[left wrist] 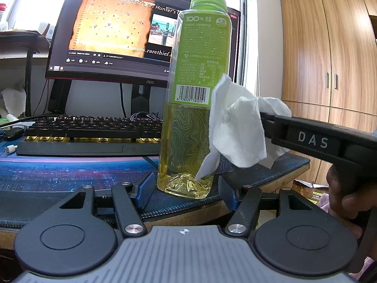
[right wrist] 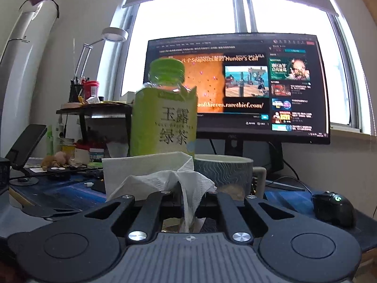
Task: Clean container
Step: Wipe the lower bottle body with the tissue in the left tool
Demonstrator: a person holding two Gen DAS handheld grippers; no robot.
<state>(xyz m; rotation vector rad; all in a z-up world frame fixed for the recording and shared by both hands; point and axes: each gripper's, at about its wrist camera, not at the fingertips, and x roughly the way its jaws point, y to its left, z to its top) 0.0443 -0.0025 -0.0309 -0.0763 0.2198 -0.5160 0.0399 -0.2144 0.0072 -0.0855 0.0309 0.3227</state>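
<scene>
A clear green tea bottle (left wrist: 188, 129) with a green cap and label stands upright on the desk mat near the desk's front edge, about half full of yellow liquid. My left gripper (left wrist: 186, 188) has its blue pads (left wrist: 145, 188) tight against both sides of the bottle's base. My right gripper (left wrist: 261, 115) comes in from the right, shut on a crumpled white paper towel (left wrist: 235, 127) that rests against the bottle's right side. In the right wrist view the towel (right wrist: 188, 188) is pinched in the right gripper (right wrist: 188, 200), with the bottle (right wrist: 165, 122) just beyond it.
A keyboard (left wrist: 94, 129) and a monitor (left wrist: 117, 30) stand behind the bottle. A patterned mug (right wrist: 223, 172) sits beside the bottle, and a black mouse (right wrist: 334, 207) lies at the right. Clutter fills the desk's left side (right wrist: 66, 155). Wooden wardrobe doors (left wrist: 329, 59) stand past the desk edge.
</scene>
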